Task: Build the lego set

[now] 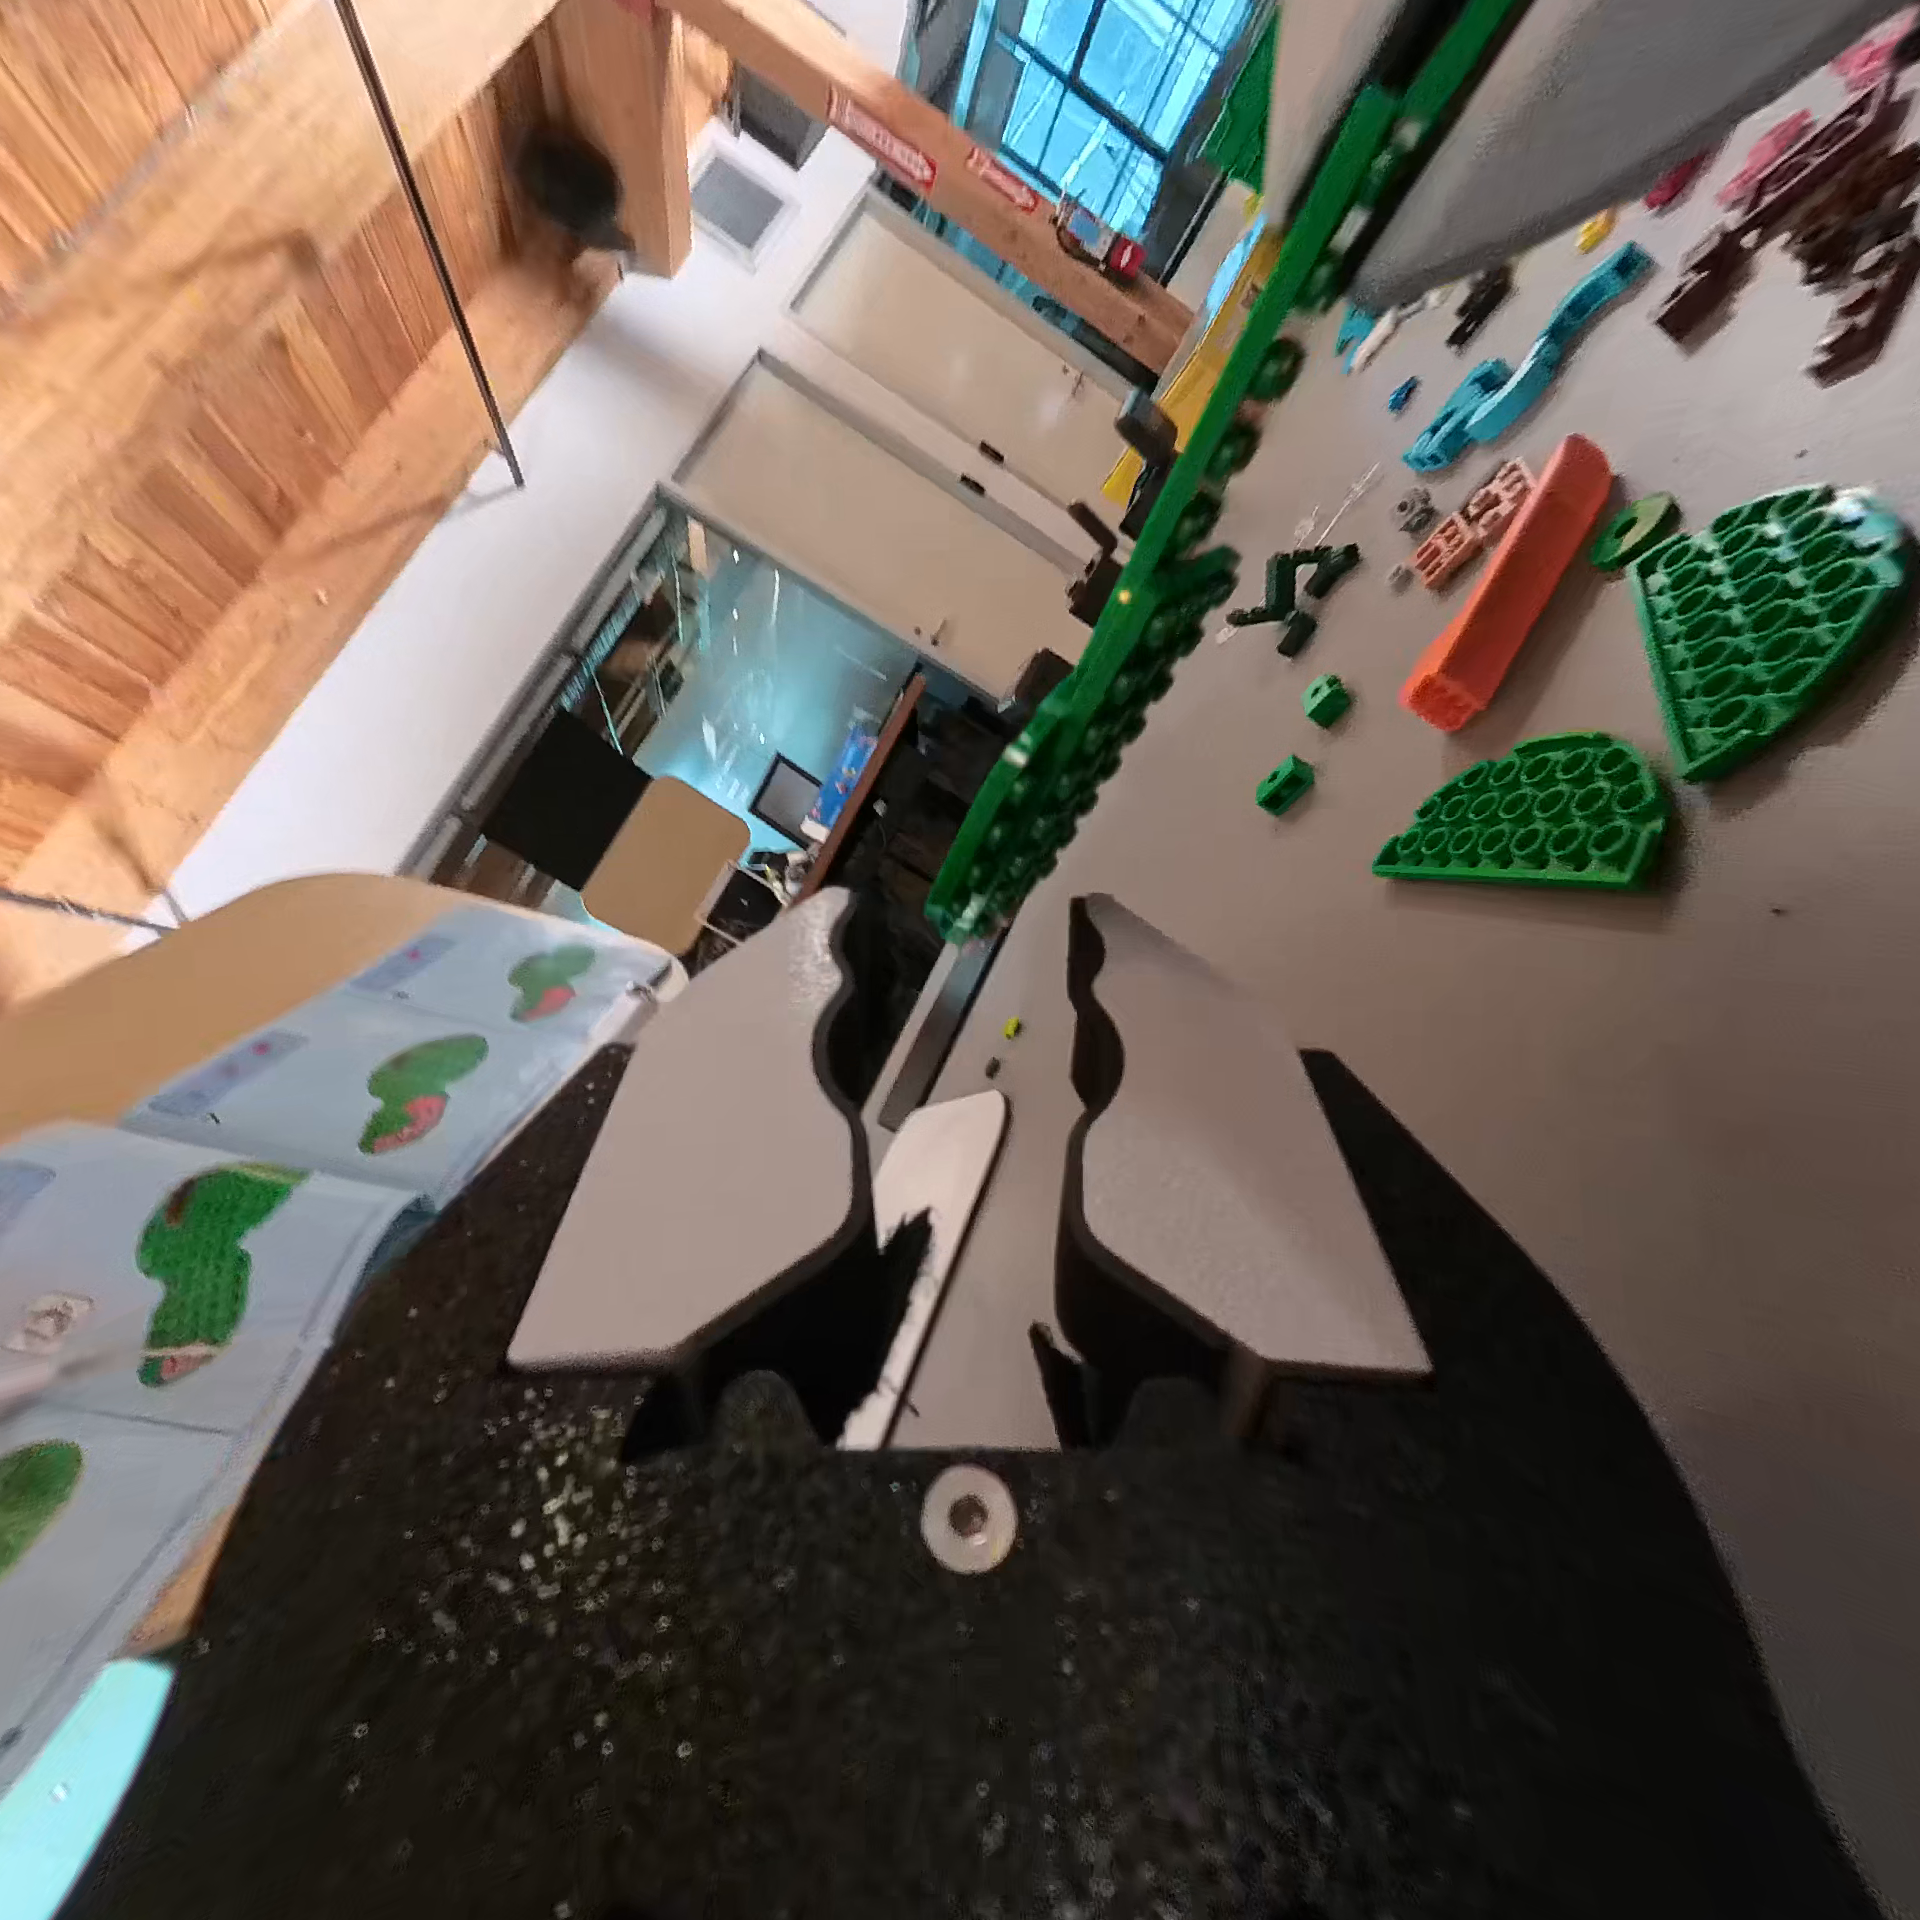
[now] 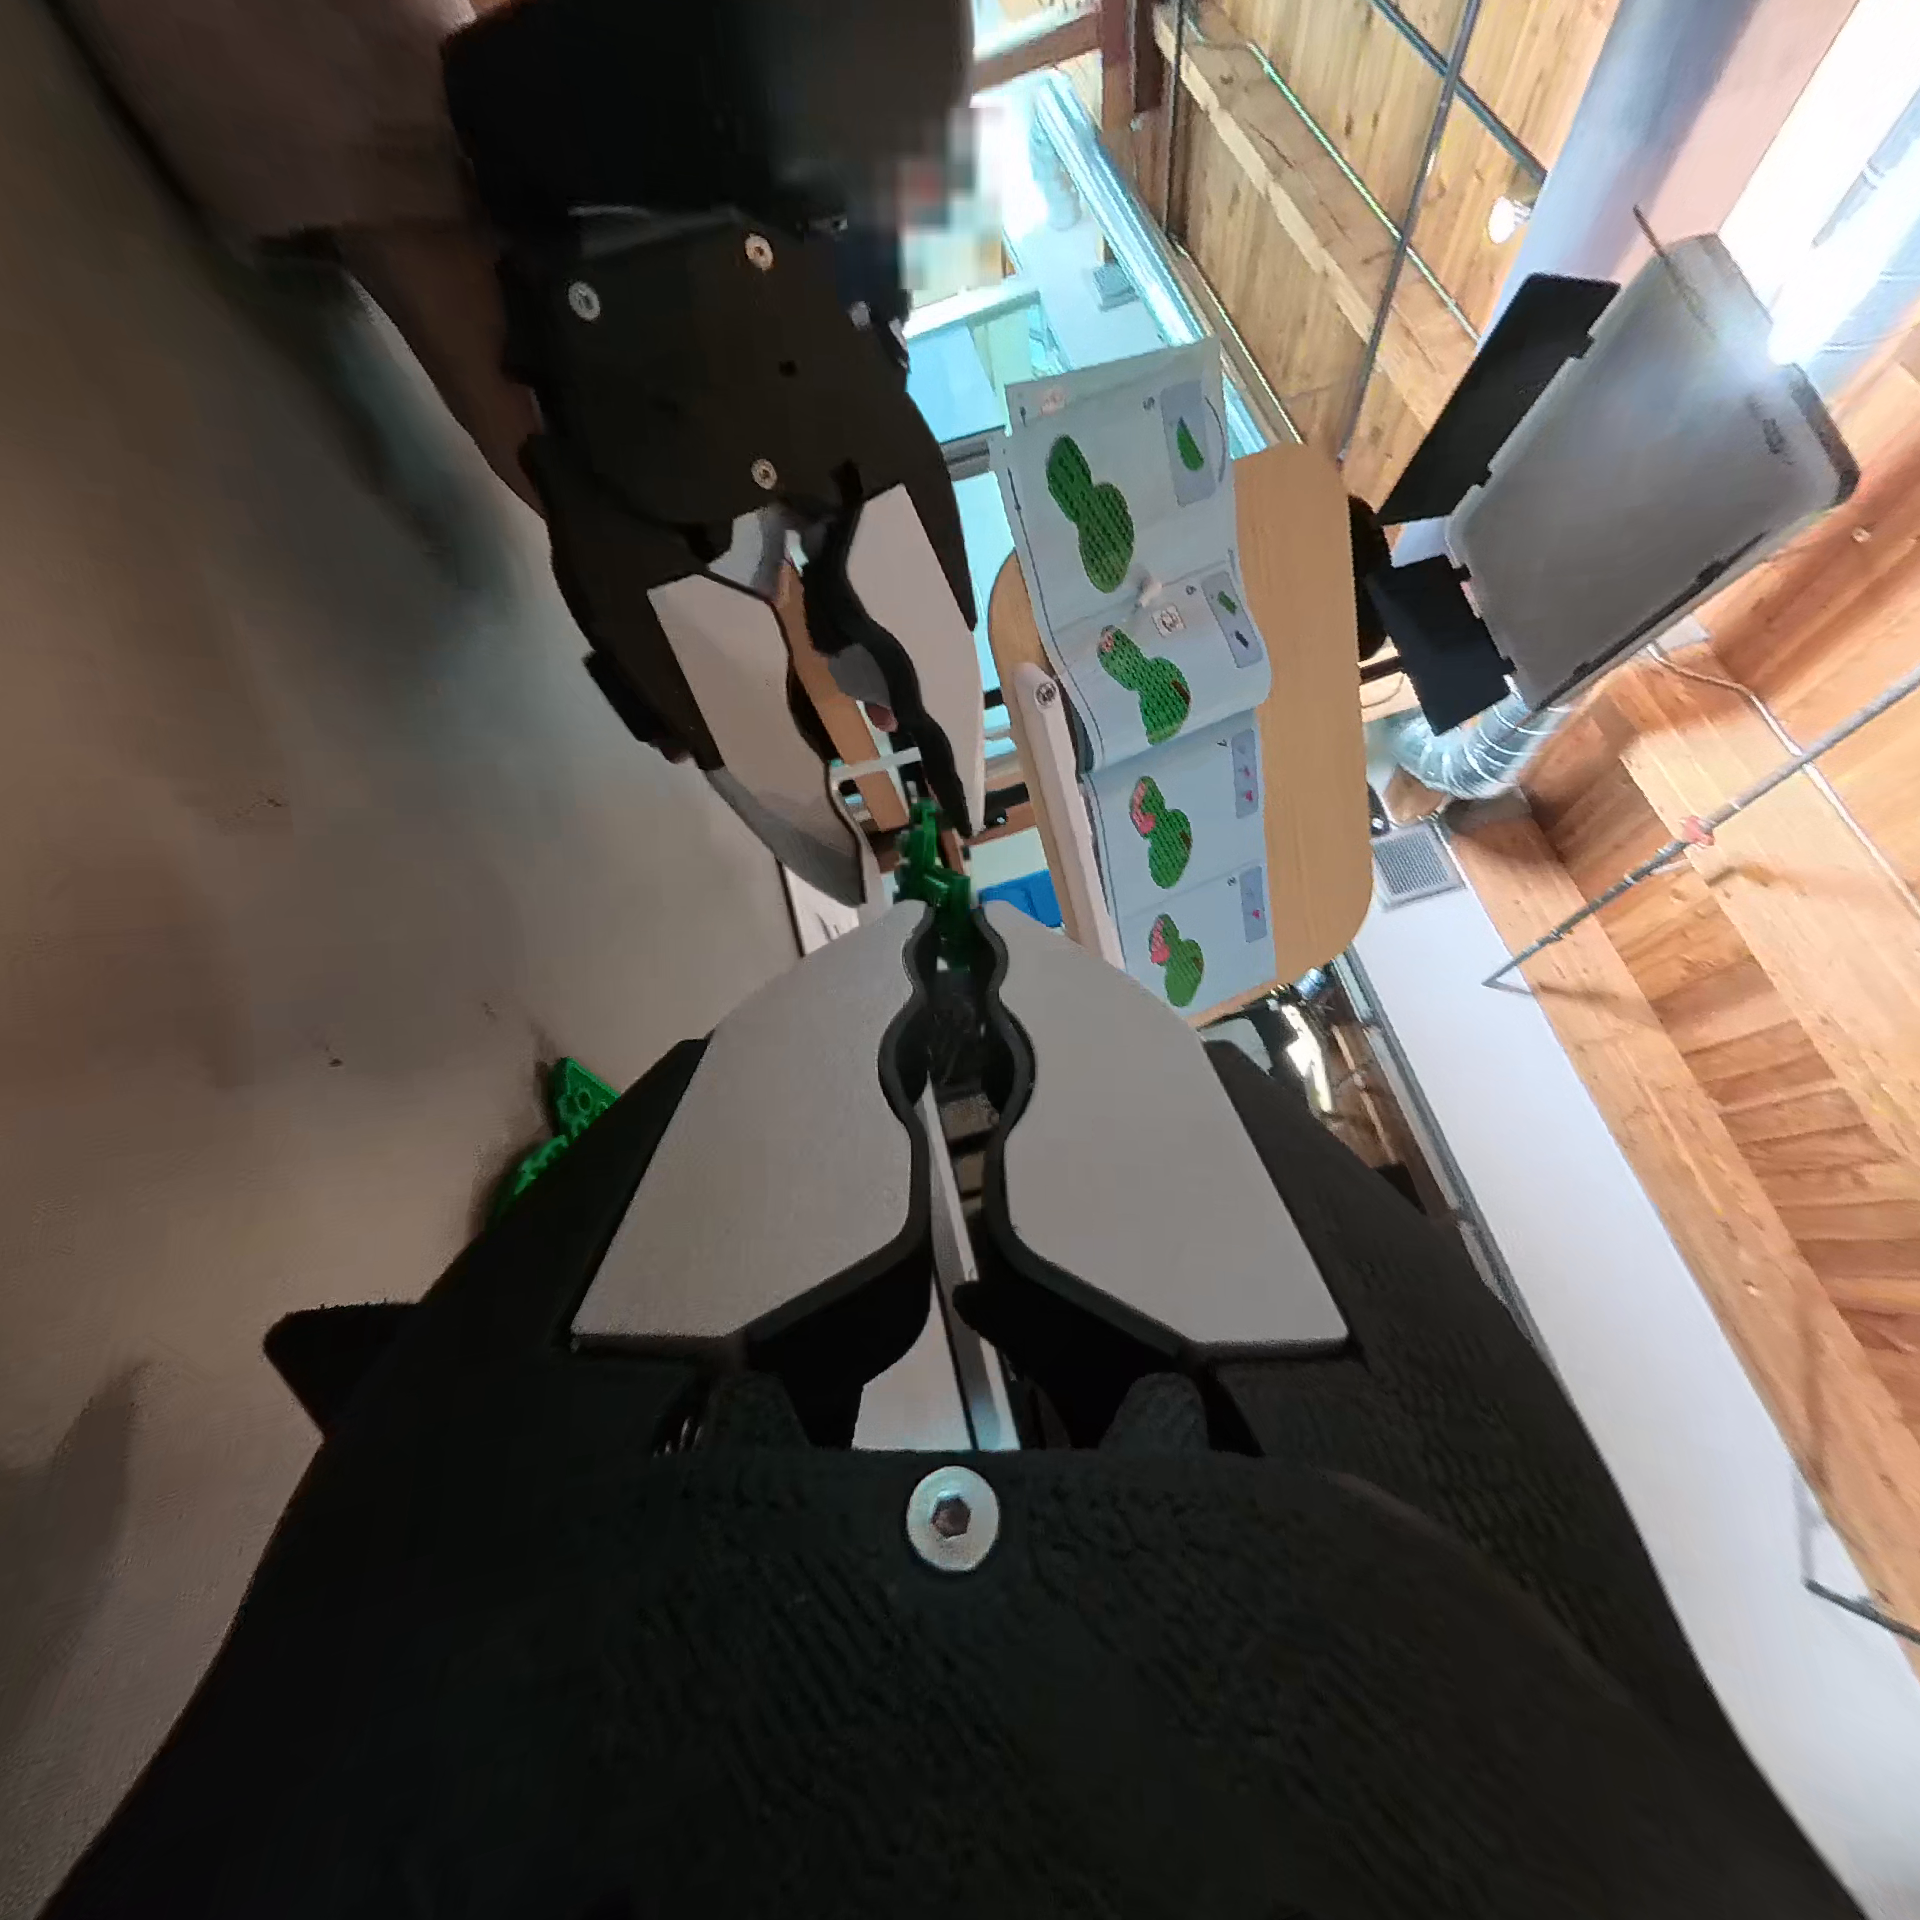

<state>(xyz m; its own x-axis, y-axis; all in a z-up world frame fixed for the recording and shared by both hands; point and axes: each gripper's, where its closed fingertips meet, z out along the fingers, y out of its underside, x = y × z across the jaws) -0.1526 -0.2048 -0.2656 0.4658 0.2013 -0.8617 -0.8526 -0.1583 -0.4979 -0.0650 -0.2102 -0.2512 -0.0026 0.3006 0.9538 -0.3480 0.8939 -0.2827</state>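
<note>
My right claw (image 2: 951,925) is nearly closed, pinching the edge of a green plate assembly (image 2: 940,894) at its tips. My left claw (image 1: 961,925) stands well open and holds nothing; in the right wrist view it sits just beyond that same green piece. In the left wrist view the long green plate (image 1: 1164,582) runs away edge-on, its underside showing. Out on the grey table (image 1: 1558,1143) loose parts wait: two more green plates (image 1: 1527,821), an orange bar (image 1: 1507,603), teal curves (image 1: 1527,364), dark brown bricks (image 1: 1766,249). The open instruction booklet (image 2: 1153,665) shows early steps. I judge the build barely begun.
</note>
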